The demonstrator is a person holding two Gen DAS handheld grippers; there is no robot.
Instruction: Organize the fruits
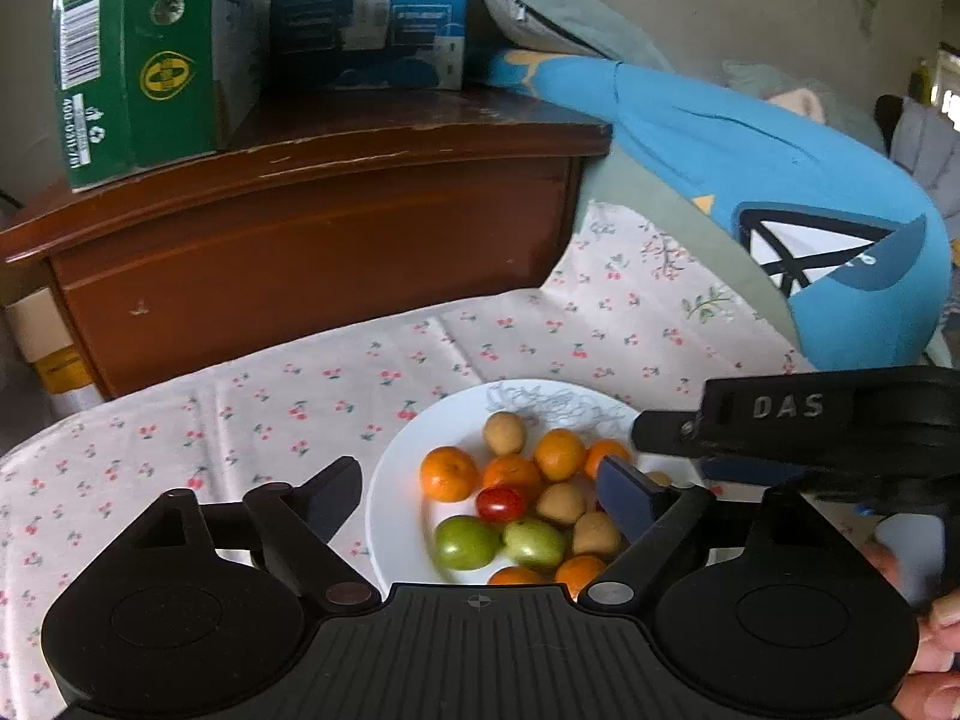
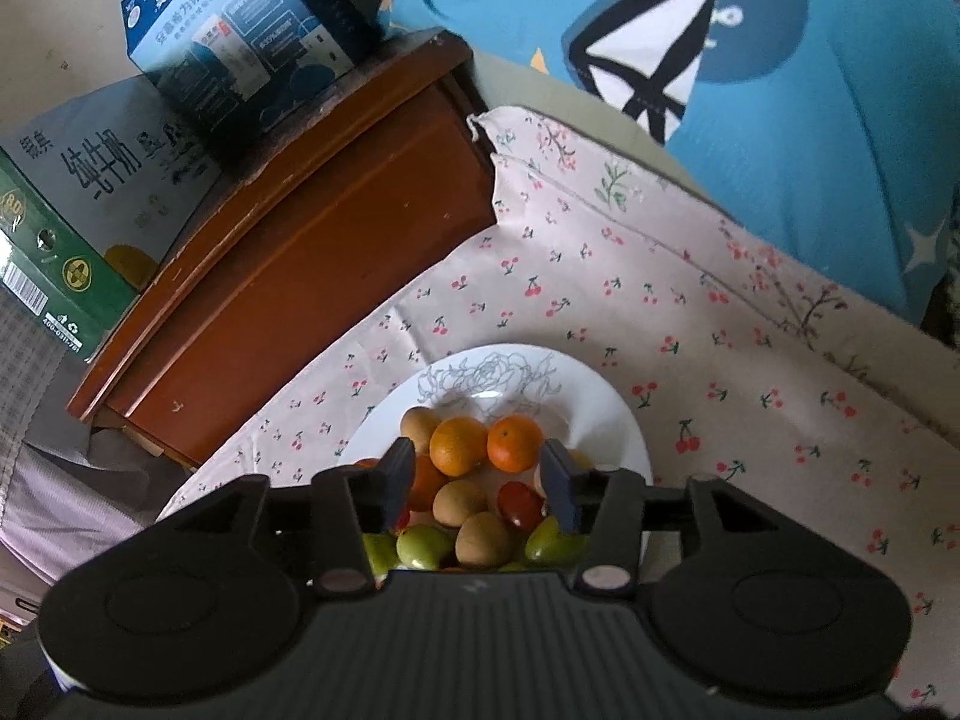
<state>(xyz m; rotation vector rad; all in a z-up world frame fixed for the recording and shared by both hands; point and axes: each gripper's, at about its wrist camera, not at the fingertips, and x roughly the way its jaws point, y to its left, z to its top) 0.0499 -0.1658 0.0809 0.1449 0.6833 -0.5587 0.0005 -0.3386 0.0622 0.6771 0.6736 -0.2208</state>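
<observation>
A white plate (image 1: 393,516) (image 2: 606,414) on the cherry-print cloth (image 1: 270,396) holds small oranges (image 1: 449,473) (image 2: 458,445), a red cherry tomato (image 1: 500,503) (image 2: 519,505), green fruits (image 1: 467,542) (image 2: 425,546) and brown round fruits (image 1: 504,432) (image 2: 483,538). My left gripper (image 1: 480,489) hangs over the plate's near side, open wide, holding nothing. My right gripper (image 2: 478,477) hovers low over the pile with its jaws partly apart. Fruit lies below the gap and no pad presses on any. Its black housing (image 1: 786,414) reaches in from the right in the left wrist view.
A brown wooden cabinet (image 1: 300,240) (image 2: 288,264) stands behind the cloth, with a green carton (image 1: 138,60) and a blue box (image 1: 372,12) on top. A big blue plush cushion (image 1: 780,180) (image 2: 810,120) lies at the right. A hand (image 1: 936,660) shows at the lower right.
</observation>
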